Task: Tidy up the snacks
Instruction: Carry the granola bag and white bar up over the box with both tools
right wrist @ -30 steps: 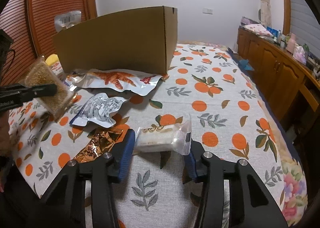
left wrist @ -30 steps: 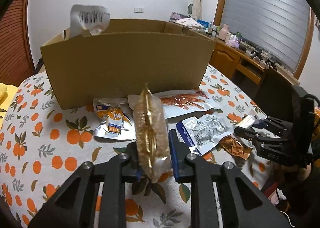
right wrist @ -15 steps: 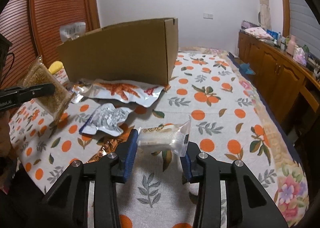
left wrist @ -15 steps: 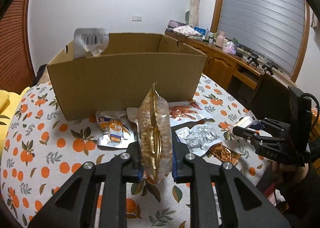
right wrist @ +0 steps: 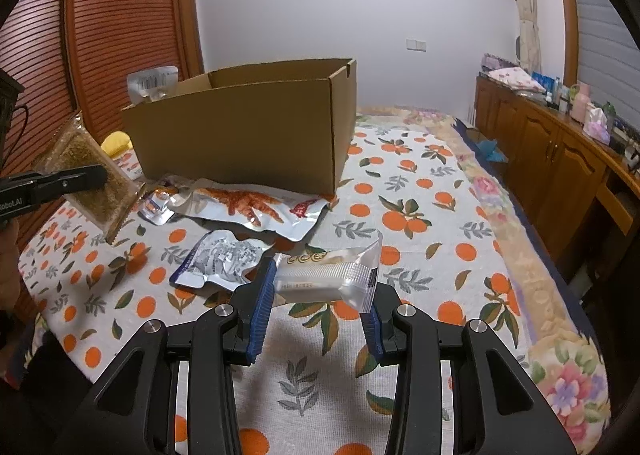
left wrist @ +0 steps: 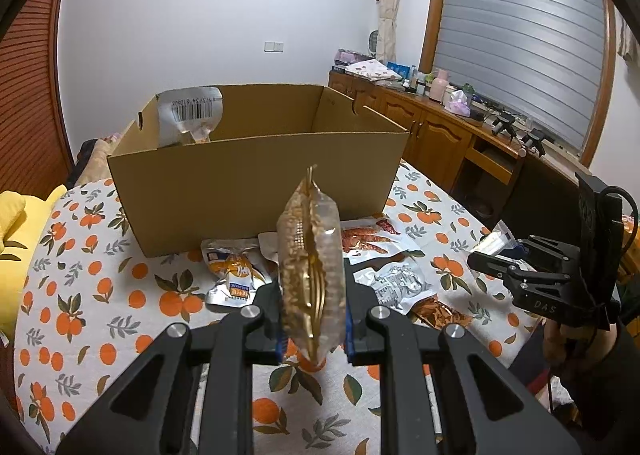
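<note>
My left gripper [left wrist: 313, 319] is shut on a clear packet of golden grains [left wrist: 311, 267], held on edge above the table in front of the open cardboard box [left wrist: 256, 187]. The packet also shows in the right wrist view [right wrist: 90, 183]. My right gripper [right wrist: 318, 299] is shut on a white wrapped snack bar [right wrist: 326, 275], lifted off the table; it also shows in the left wrist view [left wrist: 496, 243]. A silver bag with a barcode [left wrist: 190, 115] stands in the box's far left corner.
Loose packets lie before the box on the orange-print cloth [right wrist: 420, 215]: a red-printed foil bag [right wrist: 248, 207], a silver-blue packet [right wrist: 220, 259], an orange-silver pouch [left wrist: 232, 275], a brown wrapper [left wrist: 434, 309]. A wooden sideboard [right wrist: 560, 151] runs along the right.
Both grippers have risen with their packets. The left one now looks over the box's front wall into it. The snack bar has left the table.
</note>
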`<action>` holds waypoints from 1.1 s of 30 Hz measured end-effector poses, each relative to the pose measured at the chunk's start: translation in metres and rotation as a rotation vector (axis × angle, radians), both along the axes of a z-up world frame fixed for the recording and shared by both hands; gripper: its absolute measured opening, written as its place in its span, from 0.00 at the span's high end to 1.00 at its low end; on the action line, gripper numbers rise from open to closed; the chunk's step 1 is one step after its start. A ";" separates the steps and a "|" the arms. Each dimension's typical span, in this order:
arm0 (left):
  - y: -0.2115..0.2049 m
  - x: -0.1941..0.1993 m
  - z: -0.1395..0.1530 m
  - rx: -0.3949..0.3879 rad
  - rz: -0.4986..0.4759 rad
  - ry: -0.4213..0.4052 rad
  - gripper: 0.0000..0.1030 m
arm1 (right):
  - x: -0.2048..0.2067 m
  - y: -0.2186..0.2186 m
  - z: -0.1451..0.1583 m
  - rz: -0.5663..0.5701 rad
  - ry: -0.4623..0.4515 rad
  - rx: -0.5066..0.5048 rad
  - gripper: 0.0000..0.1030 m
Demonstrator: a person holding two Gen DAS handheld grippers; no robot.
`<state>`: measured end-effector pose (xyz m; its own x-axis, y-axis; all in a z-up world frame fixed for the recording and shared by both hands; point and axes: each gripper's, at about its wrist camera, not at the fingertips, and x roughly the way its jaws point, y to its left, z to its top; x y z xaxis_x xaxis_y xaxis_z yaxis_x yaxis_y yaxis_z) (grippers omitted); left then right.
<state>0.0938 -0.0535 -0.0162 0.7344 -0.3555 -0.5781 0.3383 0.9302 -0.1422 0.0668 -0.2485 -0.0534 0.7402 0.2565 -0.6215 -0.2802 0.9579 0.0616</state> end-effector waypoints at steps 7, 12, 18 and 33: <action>0.005 0.001 0.009 0.004 0.003 -0.020 0.83 | -0.001 0.003 0.007 0.014 -0.012 0.000 0.62; 0.011 0.004 0.016 0.000 0.014 -0.030 0.83 | 0.000 0.007 0.015 0.024 -0.029 0.001 0.62; 0.017 0.006 0.024 0.009 0.024 -0.049 0.83 | 0.000 0.013 0.027 0.042 -0.053 -0.006 0.62; 0.026 0.017 0.040 0.056 0.042 -0.065 0.83 | 0.012 0.037 0.054 0.101 -0.101 -0.014 0.62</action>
